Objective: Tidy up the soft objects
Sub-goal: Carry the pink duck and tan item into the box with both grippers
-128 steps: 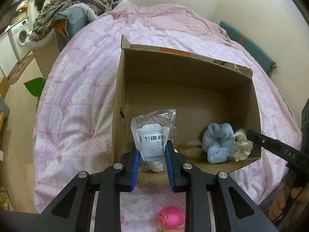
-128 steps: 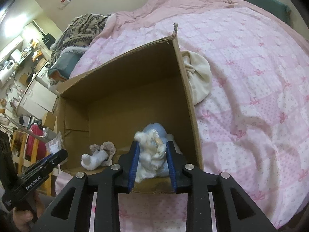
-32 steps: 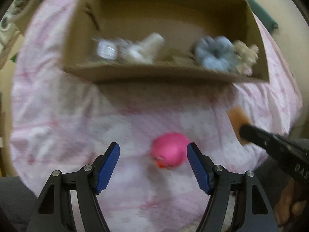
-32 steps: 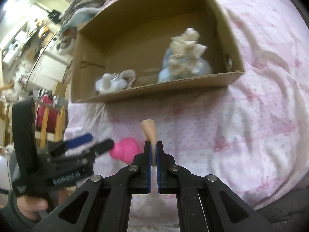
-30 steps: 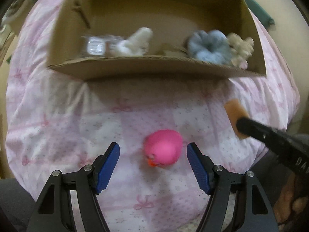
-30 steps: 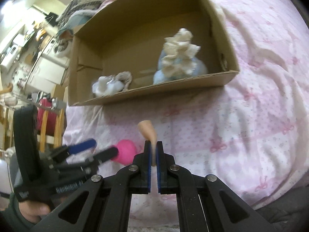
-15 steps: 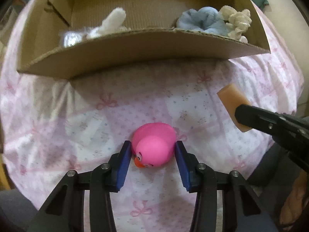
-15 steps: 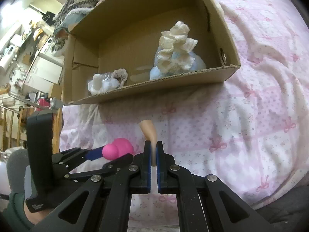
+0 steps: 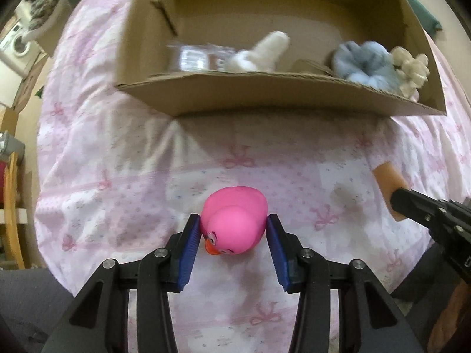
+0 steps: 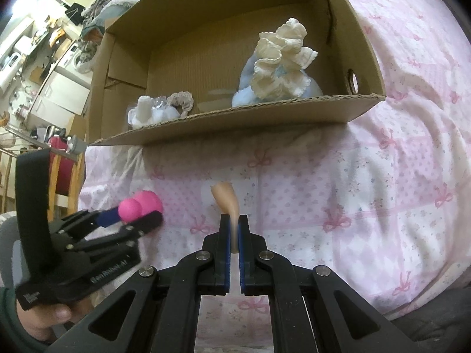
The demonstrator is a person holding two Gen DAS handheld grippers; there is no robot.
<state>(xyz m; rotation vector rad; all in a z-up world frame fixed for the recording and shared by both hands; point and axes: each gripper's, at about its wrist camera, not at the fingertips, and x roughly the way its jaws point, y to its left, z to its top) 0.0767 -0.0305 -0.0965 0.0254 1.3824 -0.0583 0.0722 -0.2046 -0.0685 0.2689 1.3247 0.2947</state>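
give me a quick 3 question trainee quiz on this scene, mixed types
1. True or false: the left gripper is shut on the pink duck.
2. What does the right gripper hold? A) blue scrunchie B) tan sponge C) white sock
3. Fill in: the cream scrunchie lies inside the cardboard ____.

Key
1. True; its pads touch both sides of the duck.
2. B; the tan sponge is pinched between its pads.
3. box, on top of the blue scrunchie.

Both tongs [image 9: 234, 236] [image 10: 234, 235] clamped, loaded.
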